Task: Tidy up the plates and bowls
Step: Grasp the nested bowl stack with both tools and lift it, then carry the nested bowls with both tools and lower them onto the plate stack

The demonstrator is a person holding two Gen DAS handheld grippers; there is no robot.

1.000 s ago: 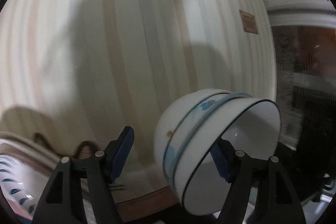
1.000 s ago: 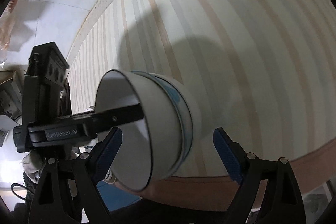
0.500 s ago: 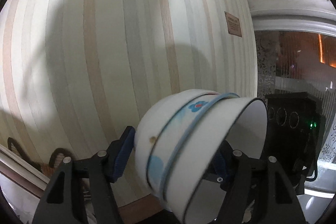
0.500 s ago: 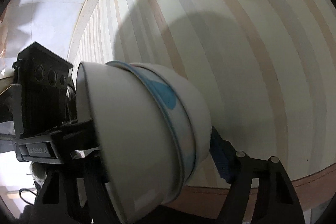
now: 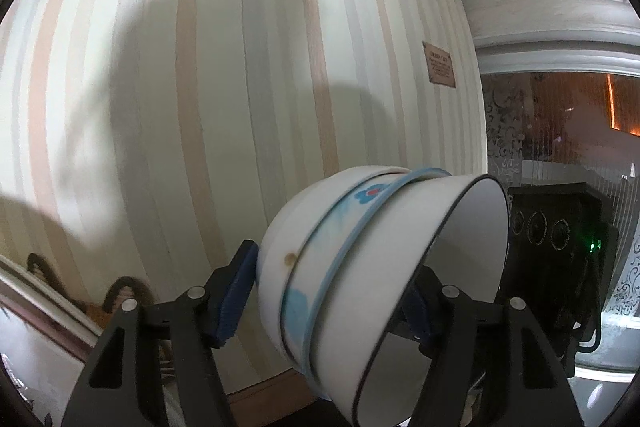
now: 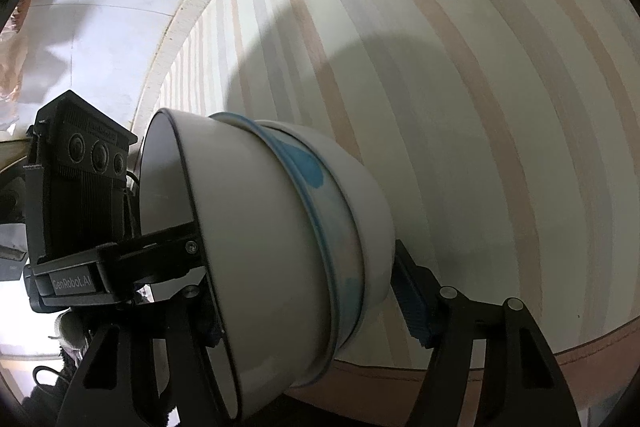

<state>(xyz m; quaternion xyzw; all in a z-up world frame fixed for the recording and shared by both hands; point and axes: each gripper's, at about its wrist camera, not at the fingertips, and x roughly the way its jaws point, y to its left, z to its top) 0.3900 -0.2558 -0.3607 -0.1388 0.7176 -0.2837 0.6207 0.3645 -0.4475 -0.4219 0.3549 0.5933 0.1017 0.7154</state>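
Item: stack of bowls (image 5: 372, 275), three nested, lying on its side in mid-air between the two tools, in front of a striped wall.

- Outer bowl: plain white with a thin dark rim, its mouth facing the right tool.
- Middle bowl: pale with a blue rim line and blue flower print.
- Innermost bowl (image 5: 292, 227): white, base end toward the left tool's far pad, small brown spot on its side.

Left tool (image 5: 326, 301): angled downward, jaws spanning the whole stack, one blue pad against the white base end, the other behind the dark-rimmed mouth. It grips the stack across its length.

Right tool (image 6: 316, 307): angled downward from the opposite side, jaws closing around the same stack (image 6: 272, 247). Its right pad (image 6: 412, 303) sits just beside the base end; contact cannot be judged. Its left pad is hidden behind the rim.

Surroundings: wall (image 5: 200, 107) papered in cream, grey and peach vertical stripes; small brown plaque (image 5: 440, 65) mounted on it; brown skirting band (image 6: 520, 367) at its foot; white cornice above. No bench is in view.
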